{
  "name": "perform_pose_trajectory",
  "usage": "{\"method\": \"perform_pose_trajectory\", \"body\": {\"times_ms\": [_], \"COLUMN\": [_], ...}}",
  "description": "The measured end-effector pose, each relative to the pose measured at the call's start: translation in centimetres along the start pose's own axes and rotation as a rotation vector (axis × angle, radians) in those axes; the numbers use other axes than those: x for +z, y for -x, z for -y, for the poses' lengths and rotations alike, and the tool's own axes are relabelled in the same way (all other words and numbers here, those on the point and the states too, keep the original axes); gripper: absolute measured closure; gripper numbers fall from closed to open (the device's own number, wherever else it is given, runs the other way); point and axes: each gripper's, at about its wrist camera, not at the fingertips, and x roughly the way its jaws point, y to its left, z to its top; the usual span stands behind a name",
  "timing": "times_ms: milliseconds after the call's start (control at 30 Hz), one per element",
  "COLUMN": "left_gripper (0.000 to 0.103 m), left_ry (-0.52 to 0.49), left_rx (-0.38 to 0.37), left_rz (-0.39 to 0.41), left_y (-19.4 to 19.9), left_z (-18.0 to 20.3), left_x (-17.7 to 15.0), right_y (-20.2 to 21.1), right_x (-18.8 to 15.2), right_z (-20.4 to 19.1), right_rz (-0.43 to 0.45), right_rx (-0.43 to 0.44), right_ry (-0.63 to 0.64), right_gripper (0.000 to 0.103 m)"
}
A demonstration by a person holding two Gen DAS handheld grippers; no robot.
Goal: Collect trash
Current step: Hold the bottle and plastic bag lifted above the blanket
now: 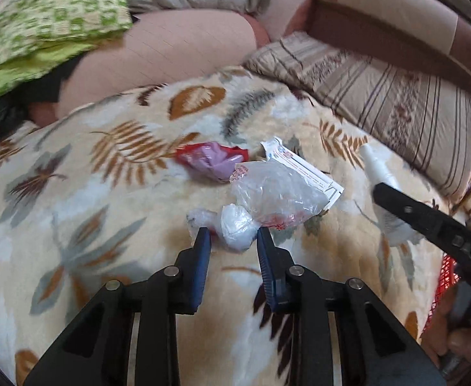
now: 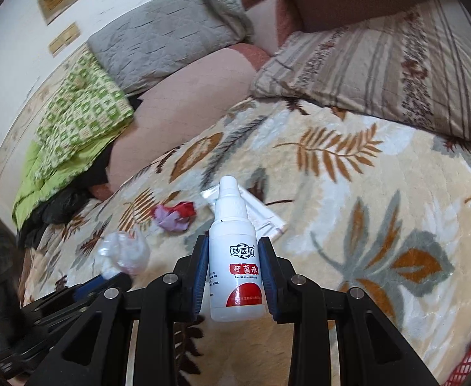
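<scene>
The right gripper (image 2: pixel 233 268) has its fingers closed on a small white bottle (image 2: pixel 235 257), held upright at lower centre of the right wrist view above the leaf-patterned blanket (image 2: pixel 380 209). Smooth plastic between narrow pads may pivot or slip if swung fast. The left gripper (image 1: pixel 233 241) is partly open, its fingers straddling the knotted end of a clear plastic bag (image 1: pixel 267 196) at mid-frame; closing now could pinch blanket pile with it, or catch only thin film that tears. A red-and-purple wrapper (image 1: pixel 214 160) and white sachet (image 1: pixel 299 167) lie just beyond, easily dragged along.
</scene>
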Motion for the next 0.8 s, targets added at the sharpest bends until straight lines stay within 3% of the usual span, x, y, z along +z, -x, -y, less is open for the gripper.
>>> {"method": "perform_pose_trajectory", "body": {"times_ms": [233,433,600,800], "left_gripper": [0.075,0.074,0.074,0.074], "left_ry": [0.062,0.092,0.082,0.081], "left_rx": [0.079,0.151,0.229,0.262], "left_rz": [0.112,0.181,0.229,0.228], "left_y": [6.2,10.4,11.7,10.5], "left_z": [-1.0,-1.5,-1.7,-2.2], "left_x": [-4.0,-7.3,-9.5,-10.3], "right_y": [1.9,4.6,6.1,7.4], "right_x": [-1.9,-4.2,-6.5,-7.9], "right_z": [-3.5,-6.4,-6.8,-8.7], "right_rz": [-0.028,-0.011,-0.039,-0.002], "right_rx": [0.093,0.108,0.127,0.097], "right_ry": [0.093,0.182,0.17,0.282], "right_gripper": [0.07,0.07,0.07,0.069]}}
